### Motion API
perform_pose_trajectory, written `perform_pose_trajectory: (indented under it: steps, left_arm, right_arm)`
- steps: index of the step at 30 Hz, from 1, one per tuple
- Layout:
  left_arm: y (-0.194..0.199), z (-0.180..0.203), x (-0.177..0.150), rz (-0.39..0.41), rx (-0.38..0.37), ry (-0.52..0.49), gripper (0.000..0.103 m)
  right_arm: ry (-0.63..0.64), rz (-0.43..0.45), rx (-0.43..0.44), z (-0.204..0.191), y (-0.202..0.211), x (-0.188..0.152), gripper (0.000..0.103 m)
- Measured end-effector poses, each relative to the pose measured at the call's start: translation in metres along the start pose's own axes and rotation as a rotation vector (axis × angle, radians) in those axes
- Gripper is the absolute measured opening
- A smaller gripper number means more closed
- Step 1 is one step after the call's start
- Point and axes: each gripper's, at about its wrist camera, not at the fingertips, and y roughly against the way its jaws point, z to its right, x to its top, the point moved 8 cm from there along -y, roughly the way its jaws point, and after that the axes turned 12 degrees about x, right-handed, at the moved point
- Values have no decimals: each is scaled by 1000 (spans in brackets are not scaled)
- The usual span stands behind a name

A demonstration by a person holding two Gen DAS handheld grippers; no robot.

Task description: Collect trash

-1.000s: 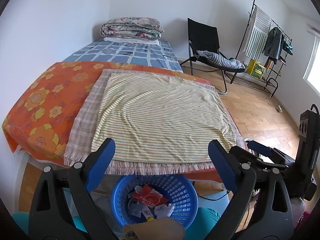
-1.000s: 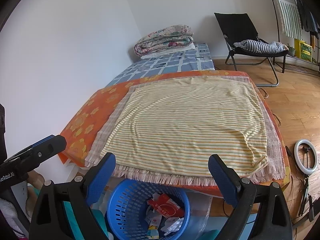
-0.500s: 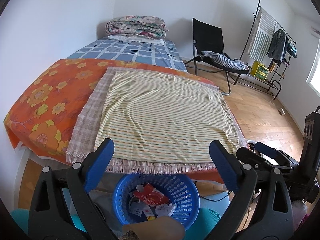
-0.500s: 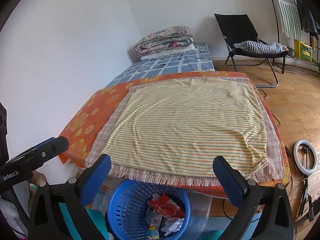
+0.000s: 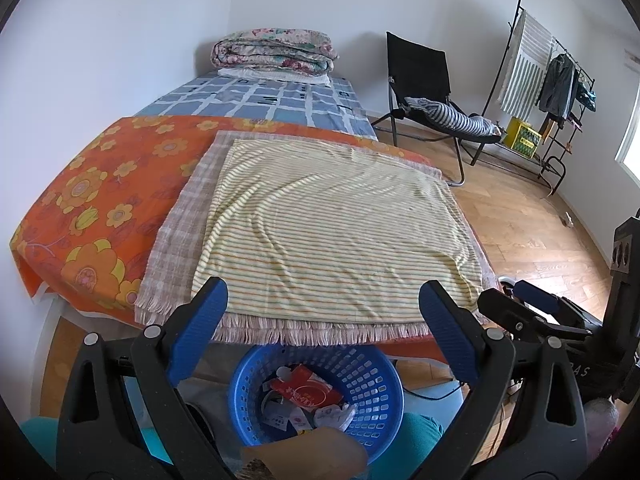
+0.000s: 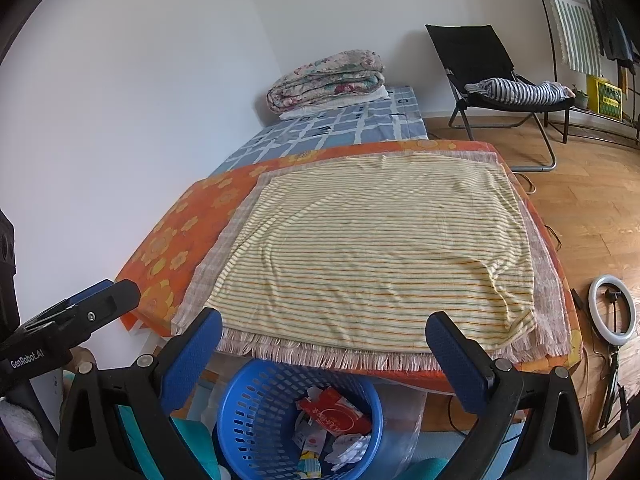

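Observation:
A blue plastic basket (image 5: 372, 376) stands on the floor just in front of the bed's near edge, also in the right wrist view (image 6: 256, 420). It holds trash: a red wrapper (image 5: 306, 390), also in the right wrist view (image 6: 332, 414), and several crumpled white scraps (image 6: 348, 446). My left gripper (image 5: 323, 320) is open and empty, above the basket. My right gripper (image 6: 323, 324) is open and empty, also above the basket. The right gripper shows at the right of the left wrist view (image 5: 532, 312), the left one at the left of the right wrist view (image 6: 80, 312).
A bed with an orange flowered sheet (image 5: 92, 208), a fringed checked cloth and a striped yellow cloth (image 5: 332, 224) lies ahead. A folded quilt (image 5: 276, 48) lies at its far end. A black chair (image 5: 420, 76) and clothes rack (image 5: 548, 72) stand right. A ring light (image 6: 612, 308) lies on the wooden floor.
Both grippers have drawn back and risen a little; the right gripper's jaws stand slightly wider. Nothing was picked up or released.

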Motion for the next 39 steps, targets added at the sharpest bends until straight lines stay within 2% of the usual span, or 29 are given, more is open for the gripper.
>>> perform_pose_trajectory:
  steps: [15,39]
  left_arm:
    - [-2,-8,-3,2,24,-8,102]
    - [-26,-8,-9,-78,52,-24,102]
  right_arm:
    - [-11,-6,0,-2,-3,-1,103]
    - [-46,-34,1,5,-13,-8,103]
